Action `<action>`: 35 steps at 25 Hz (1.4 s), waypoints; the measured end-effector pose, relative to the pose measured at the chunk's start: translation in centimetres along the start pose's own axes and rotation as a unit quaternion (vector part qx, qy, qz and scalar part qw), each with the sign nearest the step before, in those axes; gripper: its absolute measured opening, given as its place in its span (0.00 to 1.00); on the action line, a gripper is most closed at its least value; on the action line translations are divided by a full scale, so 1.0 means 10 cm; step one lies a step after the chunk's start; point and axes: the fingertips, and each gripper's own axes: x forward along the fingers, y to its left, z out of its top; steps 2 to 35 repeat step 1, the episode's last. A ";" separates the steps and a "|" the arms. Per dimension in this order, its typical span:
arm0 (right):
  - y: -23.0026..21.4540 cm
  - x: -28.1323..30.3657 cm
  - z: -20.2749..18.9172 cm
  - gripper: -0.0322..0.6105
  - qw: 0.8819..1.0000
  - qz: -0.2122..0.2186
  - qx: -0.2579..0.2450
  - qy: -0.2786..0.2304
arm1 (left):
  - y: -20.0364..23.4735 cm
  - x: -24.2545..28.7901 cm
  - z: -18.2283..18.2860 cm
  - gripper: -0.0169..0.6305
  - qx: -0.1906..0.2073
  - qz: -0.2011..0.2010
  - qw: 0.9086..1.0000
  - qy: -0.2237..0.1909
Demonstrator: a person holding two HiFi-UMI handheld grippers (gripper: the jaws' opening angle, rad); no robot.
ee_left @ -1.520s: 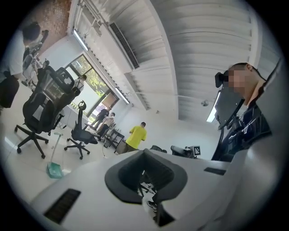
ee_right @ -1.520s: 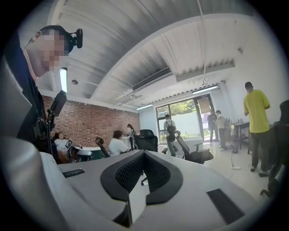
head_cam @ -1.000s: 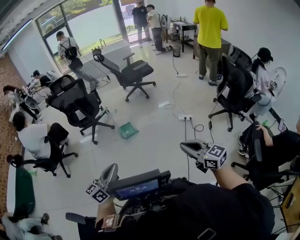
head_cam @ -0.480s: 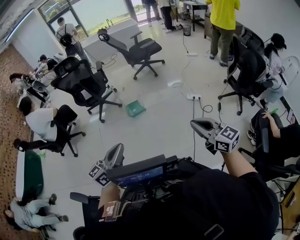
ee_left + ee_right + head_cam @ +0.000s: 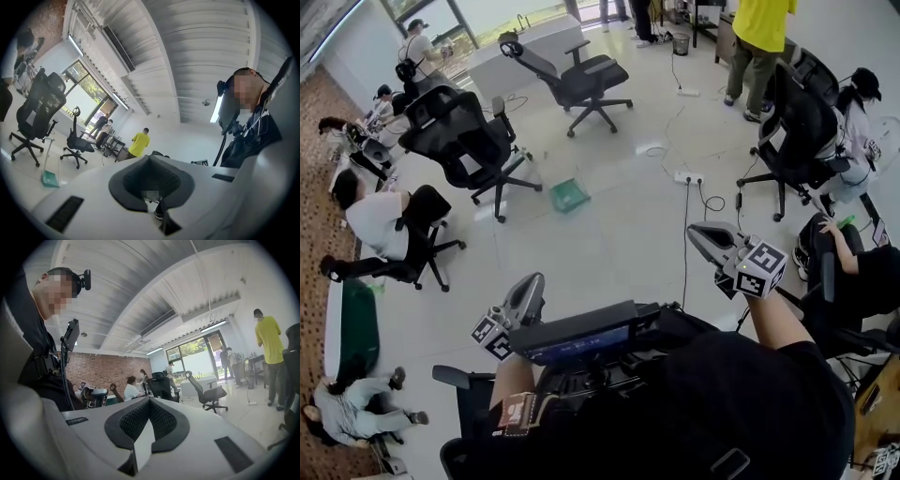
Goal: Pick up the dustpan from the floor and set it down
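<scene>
green dustpan (image 5: pixel 569 195) lies on the floor (image 5: pixel 609 253), upper middle of the head view, near a black office chair (image 5: pixel 469 150). left gripper (image 5: pixel 532 281) and right gripper (image 5: pixel 697 232) hover lower down, well apart from it, fingers together, empty.

The left grey two-jaw gripper (image 5: pixel 531 284) is held low at the person's left side, pointing forward and slightly upward. Its jaws are closed together with nothing between them. The right grey two-jaw gripper (image 5: pixel 701 234) sits higher in the head view, about level, with its jaws likewise together and empty (the dark pads meet at their tips). The bare left forearm (image 5: pixel 508 389) and the bare right forearm (image 5: pixel 772 321) run back to black sleeves, and the hands are well apart.
</scene>
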 end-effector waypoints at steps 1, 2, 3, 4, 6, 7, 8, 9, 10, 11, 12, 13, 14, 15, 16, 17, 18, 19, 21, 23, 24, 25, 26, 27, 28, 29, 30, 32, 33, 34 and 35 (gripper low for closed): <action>-0.01 -0.01 0.01 0.06 1.000 -0.001 0.001 0.000 | -0.01 0.01 0.00 0.04 0.000 0.000 1.000 0.000; -0.01 -0.01 0.01 0.06 1.000 -0.001 0.001 0.000 | -0.01 0.01 0.00 0.04 0.000 0.000 1.000 0.000; -0.01 -0.01 0.01 0.06 1.000 -0.001 0.001 0.000 | -0.01 0.01 0.00 0.04 0.000 0.000 1.000 0.000; -0.01 -0.01 0.01 0.06 1.000 -0.001 0.001 0.000 | -0.01 0.01 0.00 0.04 0.000 0.000 1.000 0.000; -0.01 -0.01 0.01 0.06 1.000 -0.001 0.001 0.000 | -0.01 0.01 0.00 0.04 0.000 0.000 1.000 0.000; -0.01 -0.01 0.01 0.06 1.000 -0.001 0.001 0.000 | -0.01 0.01 0.00 0.04 0.000 0.000 1.000 0.000; -0.01 -0.01 0.01 0.06 1.000 -0.001 0.001 0.000 | -0.01 0.01 0.00 0.04 0.000 0.000 1.000 0.000; -0.01 -0.01 0.01 0.06 1.000 -0.001 0.001 0.000 | -0.01 0.01 0.00 0.04 0.000 0.000 1.000 0.000; -0.01 -0.01 0.01 0.06 1.000 -0.001 0.001 0.000 | -0.01 0.01 0.00 0.04 0.000 0.000 1.000 0.000; -0.01 -0.01 0.01 0.06 1.000 -0.001 0.001 0.000 | -0.01 0.01 0.00 0.04 0.000 0.000 1.000 0.000; -0.01 -0.01 0.01 0.06 1.000 -0.001 0.001 0.000 | -0.01 0.01 0.00 0.04 0.000 0.000 1.000 0.000; -0.01 -0.01 0.01 0.06 1.000 -0.001 0.001 0.000 | -0.01 0.01 0.00 0.04 0.000 0.000 1.000 0.000; -0.01 -0.01 0.01 0.06 1.000 -0.001 0.001 0.000 | -0.01 0.01 0.00 0.04 0.000 0.000 1.000 0.000; -0.01 -0.01 0.01 0.06 1.000 -0.001 0.001 0.000 | -0.01 0.01 0.00 0.04 0.000 0.000 1.000 0.000; -0.01 -0.01 0.01 0.06 1.000 -0.001 0.001 0.000 | -0.01 0.01 0.00 0.04 0.000 0.000 1.000 0.000; -0.01 -0.01 0.01 0.06 1.000 -0.001 0.001 0.000 | -0.01 0.01 0.00 0.04 0.000 0.000 1.000 0.000; -0.01 -0.01 0.01 0.06 1.000 -0.001 0.001 0.000 | -0.01 0.01 0.00 0.04 0.000 0.000 1.000 0.000; -0.01 -0.01 0.01 0.06 1.000 -0.001 0.001 0.000 | -0.01 0.01 0.00 0.04 0.000 0.000 1.000 0.000; -0.01 -0.01 0.01 0.06 1.000 -0.001 0.001 0.000 | -0.01 0.01 0.00 0.04 0.000 0.000 1.000 0.000; -0.01 -0.01 0.01 0.06 1.000 -0.001 0.001 0.000 | -0.01 0.01 0.00 0.04 0.000 0.000 1.000 0.000; -0.01 -0.01 0.01 0.06 1.000 -0.001 0.001 0.000 | -0.01 0.01 0.00 0.04 0.000 0.000 1.000 0.000; -0.01 -0.01 0.01 0.06 1.000 -0.001 0.001 0.000 | -0.01 0.01 0.00 0.04 0.000 0.000 1.000 0.000; -0.01 -0.01 0.01 0.06 1.000 -0.001 0.001 0.000 | -0.01 0.01 0.00 0.04 0.000 0.000 1.000 0.000; -0.01 -0.01 0.01 0.06 1.000 -0.001 0.001 0.000 | -0.01 0.01 0.00 0.04 0.000 0.000 1.000 0.000; -0.01 -0.01 0.01 0.06 1.000 -0.001 0.001 0.000 | -0.01 0.01 0.00 0.04 0.000 0.000 1.000 0.000; -0.01 -0.01 0.01 0.06 1.000 -0.001 0.001 0.000 | -0.01 0.01 0.00 0.04 0.000 0.000 1.000 0.000; -0.01 -0.01 0.01 0.06 1.000 -0.001 0.001 0.000 | -0.01 0.01 0.00 0.04 0.000 0.000 1.000 0.000; -0.01 -0.01 0.01 0.06 1.000 -0.001 0.001 0.000 | -0.01 0.01 0.00 0.04 0.000 0.000 1.000 0.000; -0.01 -0.01 0.01 0.06 1.000 -0.001 0.001 0.000 | -0.01 0.01 0.00 0.04 0.000 0.000 1.000 0.000; -0.01 -0.01 0.01 0.06 1.000 -0.001 0.001 0.000 | -0.01 0.01 0.00 0.04 0.000 0.000 1.000 0.000; -0.01 -0.01 0.01 0.06 1.000 -0.001 0.001 0.000 | -0.01 0.01 0.00 0.04 0.000 0.000 1.000 0.000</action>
